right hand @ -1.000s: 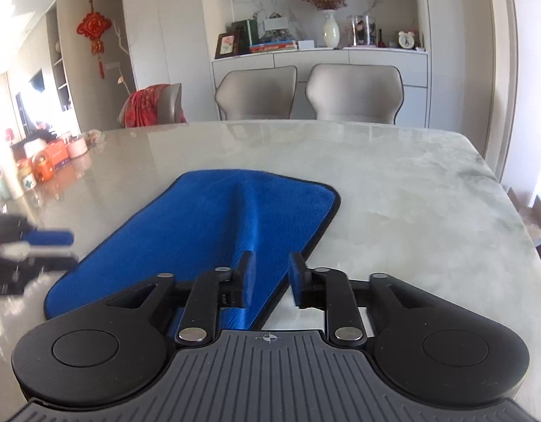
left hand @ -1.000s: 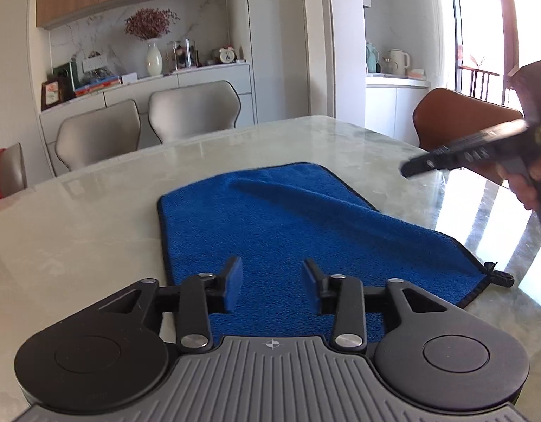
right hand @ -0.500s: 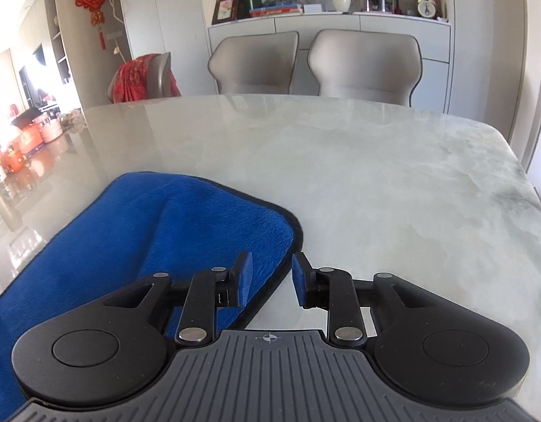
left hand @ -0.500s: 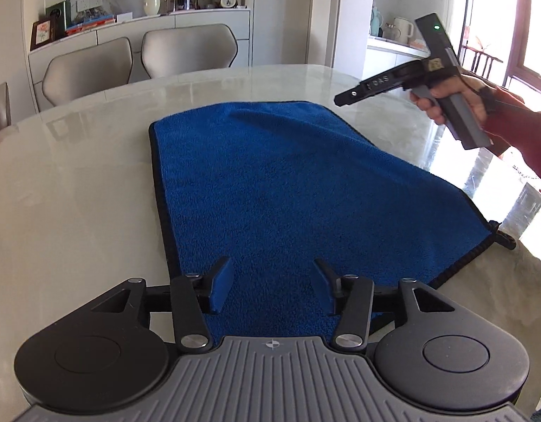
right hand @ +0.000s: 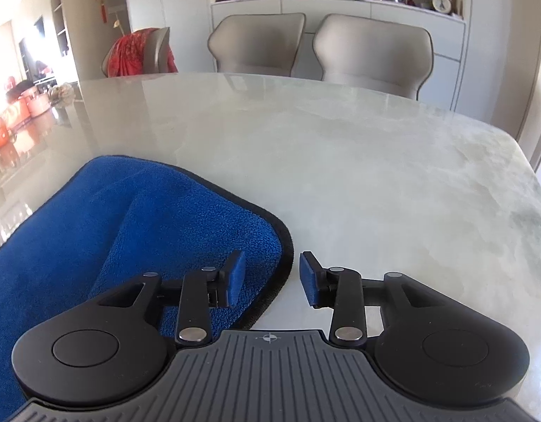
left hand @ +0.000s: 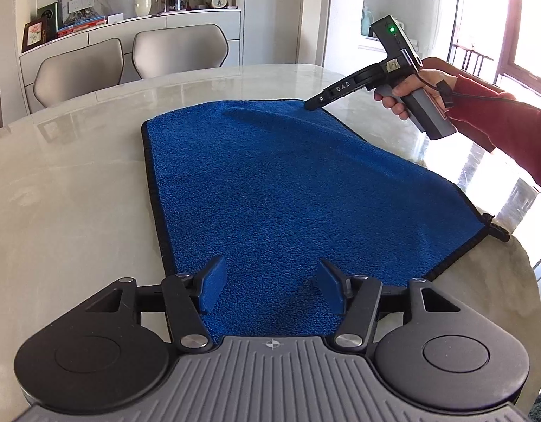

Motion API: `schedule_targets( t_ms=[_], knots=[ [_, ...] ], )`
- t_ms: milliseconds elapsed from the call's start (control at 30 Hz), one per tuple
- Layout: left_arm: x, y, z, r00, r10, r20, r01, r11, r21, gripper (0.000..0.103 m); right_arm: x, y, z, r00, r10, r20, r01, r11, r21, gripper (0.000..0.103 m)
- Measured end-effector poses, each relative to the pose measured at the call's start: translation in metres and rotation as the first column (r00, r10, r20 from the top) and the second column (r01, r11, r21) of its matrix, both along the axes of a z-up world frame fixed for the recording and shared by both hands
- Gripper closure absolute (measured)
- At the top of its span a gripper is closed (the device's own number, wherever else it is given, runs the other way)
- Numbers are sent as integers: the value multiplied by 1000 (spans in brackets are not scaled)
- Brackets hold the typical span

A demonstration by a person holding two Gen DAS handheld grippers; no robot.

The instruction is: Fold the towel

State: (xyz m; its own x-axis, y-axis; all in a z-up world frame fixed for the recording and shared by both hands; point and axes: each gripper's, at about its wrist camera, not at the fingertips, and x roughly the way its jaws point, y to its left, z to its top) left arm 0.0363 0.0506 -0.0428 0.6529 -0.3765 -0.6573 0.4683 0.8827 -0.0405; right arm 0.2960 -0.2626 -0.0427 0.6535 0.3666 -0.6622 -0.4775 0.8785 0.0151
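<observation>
The right hand-held gripper (right hand: 272, 279) hangs over the towel's (right hand: 136, 232) black-edged corner, jaws opening, nothing pressed between them. The towel lies on the marble counter (right hand: 375, 161).

both wrist views look steeply down, close over the bench (left hand: 77, 183), facing chairs (right hand: 372, 49) at twelve o'clock; they share the blue towel (left hand: 288, 190) and its far corner.
</observation>
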Motion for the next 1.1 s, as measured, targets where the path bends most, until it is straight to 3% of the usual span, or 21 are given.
schedule_targets(
  t_ms=[33, 67, 300, 367, 500, 700, 800, 933, 1100],
  knots=[
    [-1, -1, 0, 1000, -2, 2, 1, 1000, 3, 38, -2, 2, 0, 1000, 20, 4, -20, 1000, -5, 87],
    [0, -2, 1, 1000, -2, 2, 2, 1000, 5, 38, -3, 4, 1, 999, 34, 6, -34, 999, -10, 93],
    [3, -4, 2, 1000, -3, -5, 3, 1000, 8, 37, 5, 10, 18, 996, 29, 84, -20, 993, -113, 94],
    [3, -6, 2, 1000, -2, -4, 2, 1000, 14, 36, 13, 10, 25, 996, 34, 77, -26, 994, -102, 94],
    [2, -9, 1, 1000, -1, 0, 1, 1000, 24, 35, 26, 20, 14, 999, 41, 30, -34, 980, -195, 92],
    [4, -8, 3, 1000, -11, -8, 12, 1000, 26, 34, 13, 21, 13, 999, -14, 33, 22, 964, -264, 89],
    [6, -7, 3, 1000, -15, -8, 15, 1000, 20, 32, -4, 17, 23, 999, -27, 40, 36, 971, -236, 88],
    [4, -6, 3, 1000, -19, -5, 19, 1000, 16, 32, -58, 23, 30, 997, 75, -12, -76, 991, -107, 88],
    [1, -2, 3, 999, -31, -7, 31, 999, 14, 32, -138, 26, 22, 977, 186, -102, -188, 982, -5, 88]
  ],
)
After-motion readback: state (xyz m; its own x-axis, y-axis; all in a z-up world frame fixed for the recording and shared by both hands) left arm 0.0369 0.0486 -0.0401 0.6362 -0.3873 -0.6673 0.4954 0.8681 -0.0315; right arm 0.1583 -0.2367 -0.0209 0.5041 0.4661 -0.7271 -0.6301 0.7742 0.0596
